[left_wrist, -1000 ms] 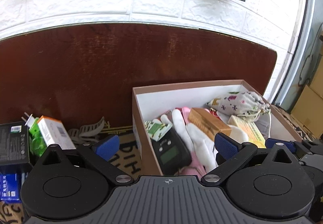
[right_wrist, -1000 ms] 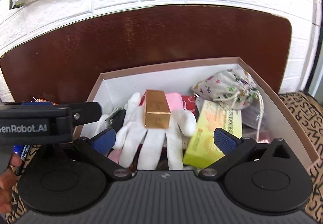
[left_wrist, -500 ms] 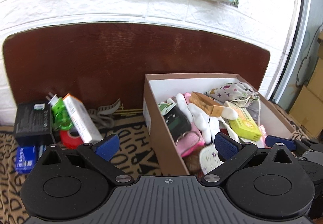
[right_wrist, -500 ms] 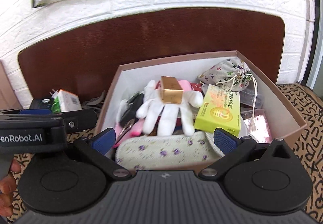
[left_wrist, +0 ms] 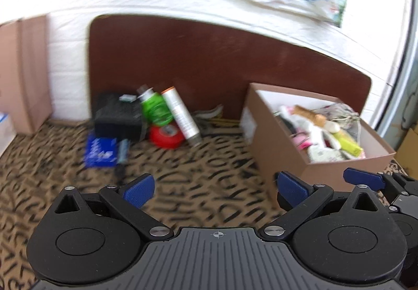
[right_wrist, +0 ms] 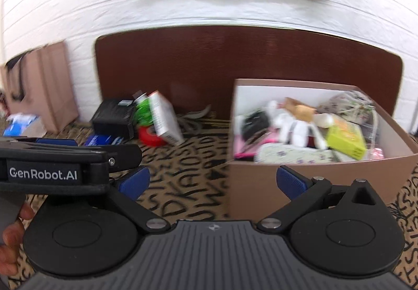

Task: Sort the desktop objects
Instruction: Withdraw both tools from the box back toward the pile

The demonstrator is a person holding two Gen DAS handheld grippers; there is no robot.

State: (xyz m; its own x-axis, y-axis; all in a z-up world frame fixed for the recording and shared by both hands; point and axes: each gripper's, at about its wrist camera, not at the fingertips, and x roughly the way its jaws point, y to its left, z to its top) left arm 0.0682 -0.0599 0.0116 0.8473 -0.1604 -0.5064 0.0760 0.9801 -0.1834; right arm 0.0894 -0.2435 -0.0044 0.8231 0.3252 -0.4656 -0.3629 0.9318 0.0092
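In the left wrist view, the left gripper (left_wrist: 215,189) stands wide apart with nothing between its blue pads (left_wrist: 138,189), above a tan cloth (left_wrist: 196,185) printed with black letters. The whole picture is smeared, so labels cannot be read. To the right sits a brown cardboard box (left_wrist: 274,149), open at the top and full of things: a white glove (left_wrist: 312,130), a tan wooden block (left_wrist: 311,115) lying on it, a yellow-green packet (left_wrist: 348,145) and a flowered cloth pouch (left_wrist: 339,111); the rest of the contents blur together. Well apart to the left, against a dark brown board (left_wrist: 209,63), lies a loose heap: a black box (left_wrist: 117,115), a green bottle (left_wrist: 154,110), a white carton (left_wrist: 181,116) leaning over a red roll of tape (left_wrist: 166,136), and a blue pack (left_wrist: 100,151) with a pen (left_wrist: 121,157) just beside it. A grey strap (left_wrist: 209,113) behind the carton is hard to make out. At the right edge, a blue pad and black body of the right gripper (left_wrist: 378,181) are cut off.

In the right wrist view, the right gripper (right_wrist: 213,183) is also spread wide and holds nothing. The cardboard box (right_wrist: 261,185) stands just ahead on the right, its near wall partly hidden behind the gripper's right arm. Inside, the glove (right_wrist: 292,128), the block (right_wrist: 300,107), the packet (right_wrist: 344,140) and a long flowered case (right_wrist: 292,154) show. The left gripper (right_wrist: 70,162) crosses the left side and covers part of the heap; its jaws cannot be judged here. Fingers (right_wrist: 10,237) of the person's hand are cut off at the left edge.
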